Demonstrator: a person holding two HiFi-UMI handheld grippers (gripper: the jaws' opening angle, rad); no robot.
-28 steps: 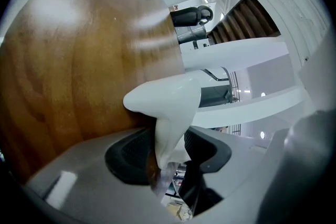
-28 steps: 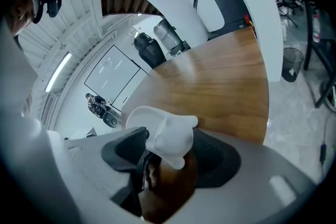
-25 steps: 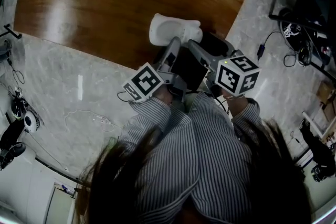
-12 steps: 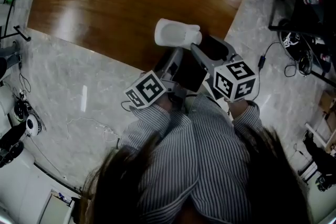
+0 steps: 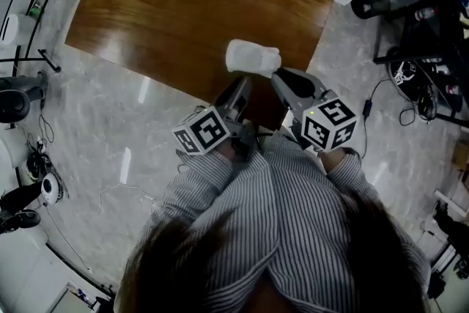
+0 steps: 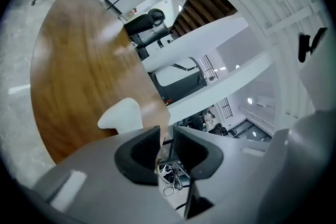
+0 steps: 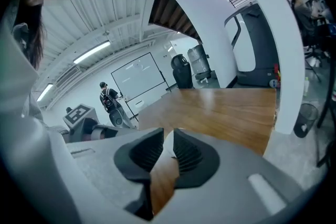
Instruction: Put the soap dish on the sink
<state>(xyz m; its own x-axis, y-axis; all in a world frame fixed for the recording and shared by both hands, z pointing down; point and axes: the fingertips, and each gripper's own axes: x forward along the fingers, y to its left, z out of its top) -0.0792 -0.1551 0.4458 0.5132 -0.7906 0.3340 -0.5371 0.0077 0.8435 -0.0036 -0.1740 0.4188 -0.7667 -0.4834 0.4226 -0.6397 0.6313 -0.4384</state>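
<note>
A white soap dish (image 5: pixel 253 56) lies on the brown wooden table (image 5: pixel 183 4), close to its front edge. Both grippers hover just short of it, apart from it. My left gripper (image 5: pixel 242 86) points at the dish's left part. My right gripper (image 5: pixel 283 78) points at its right end. In the left gripper view the dish (image 6: pixel 122 114) shows beyond the left gripper (image 6: pixel 167 147), whose jaws are closing to a narrow gap with nothing between them. The right gripper (image 7: pixel 168 150) is closing likewise, with nothing in its gap. No sink is in view.
Grey marble floor (image 5: pixel 110 150) surrounds the table. Black equipment and cables (image 5: pixel 410 62) stand at the right. More gear and cables (image 5: pixel 29 172) lie at the left. A person (image 7: pixel 108 96) stands far off in the right gripper view.
Both grippers have risen away from the table and rolled a little. Their jaws have gone from wide to a narrow gap. The soap dish stays on the table.
</note>
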